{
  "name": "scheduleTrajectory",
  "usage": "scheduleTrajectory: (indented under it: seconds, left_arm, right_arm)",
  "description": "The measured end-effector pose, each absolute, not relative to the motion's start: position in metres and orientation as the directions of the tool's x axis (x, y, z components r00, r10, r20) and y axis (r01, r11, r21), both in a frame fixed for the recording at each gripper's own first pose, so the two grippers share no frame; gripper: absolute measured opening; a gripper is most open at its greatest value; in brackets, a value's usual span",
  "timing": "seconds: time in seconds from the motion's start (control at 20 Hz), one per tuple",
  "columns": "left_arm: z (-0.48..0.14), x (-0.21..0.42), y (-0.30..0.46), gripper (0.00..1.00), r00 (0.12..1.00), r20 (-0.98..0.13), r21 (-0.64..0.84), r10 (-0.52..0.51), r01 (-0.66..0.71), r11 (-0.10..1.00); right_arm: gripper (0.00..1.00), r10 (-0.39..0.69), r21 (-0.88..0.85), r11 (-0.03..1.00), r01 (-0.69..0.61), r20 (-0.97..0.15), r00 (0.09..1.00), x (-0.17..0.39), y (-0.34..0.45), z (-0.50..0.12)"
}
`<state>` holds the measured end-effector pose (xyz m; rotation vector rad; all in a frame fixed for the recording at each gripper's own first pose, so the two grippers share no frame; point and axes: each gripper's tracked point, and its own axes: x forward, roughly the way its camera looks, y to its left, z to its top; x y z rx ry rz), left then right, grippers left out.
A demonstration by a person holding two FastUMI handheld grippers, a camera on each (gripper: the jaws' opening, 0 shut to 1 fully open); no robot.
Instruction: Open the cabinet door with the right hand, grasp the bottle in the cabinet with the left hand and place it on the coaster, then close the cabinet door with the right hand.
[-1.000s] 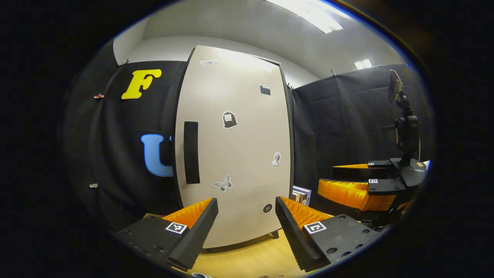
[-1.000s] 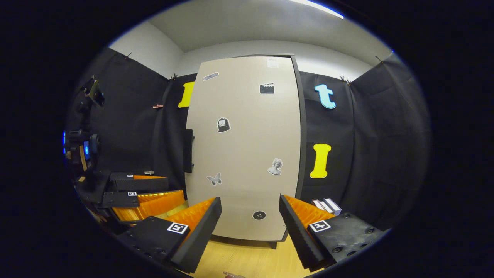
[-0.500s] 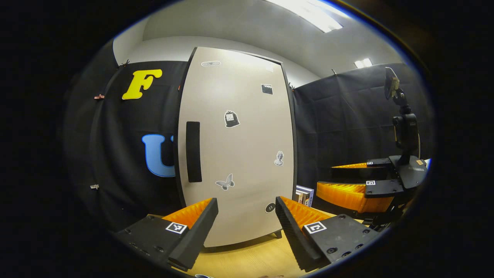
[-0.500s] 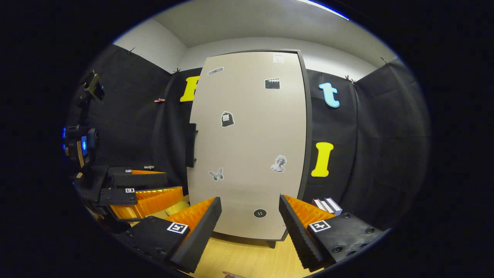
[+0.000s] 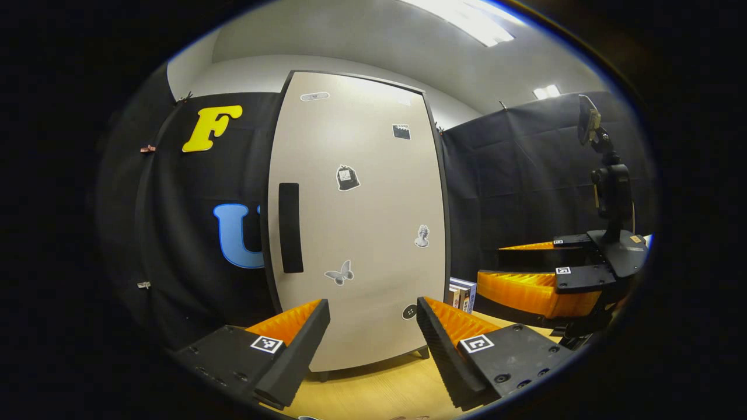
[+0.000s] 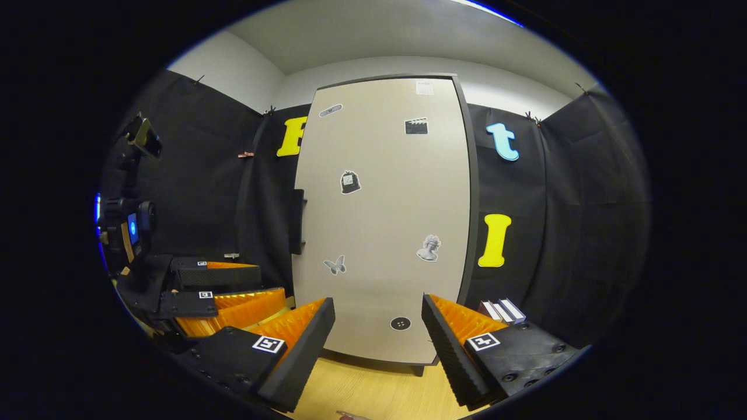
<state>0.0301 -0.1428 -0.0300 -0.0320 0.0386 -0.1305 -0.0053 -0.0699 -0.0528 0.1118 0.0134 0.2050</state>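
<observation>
Since a second ago both views have drifted slightly. Right claw [image 6: 378, 326] hangs spread and empty over the pale wooden surface [image 6: 373, 388], left claw [image 5: 373, 326] likewise; ahead, the beige stickered cabinet door [image 6: 382, 233] stays shut, hiding the bottle, its dark vertical handle [image 5: 290, 227] ungrasped.

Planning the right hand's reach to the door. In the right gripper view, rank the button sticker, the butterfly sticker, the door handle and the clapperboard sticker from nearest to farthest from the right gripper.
1. Button sticker, low on the door, just above the right gripper.
2. Butterfly sticker, higher, left of centre.
3. Door handle, at the door's left edge.
4. Clapperboard sticker, near the top.
</observation>
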Motion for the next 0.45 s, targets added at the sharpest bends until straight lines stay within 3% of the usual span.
scheduleTrajectory:
  seconds: [0.45]
  left_arm:
    - [-0.0319, 0.0318, -0.1417, 0.94, 0.991, -0.047, -0.031, -0.127, 0.125, 0.992]
  right_arm:
    - [0.97, 0.218, 0.097, 0.972, -0.215, -0.015, 0.976, -0.0025, -0.0655, -0.0571]
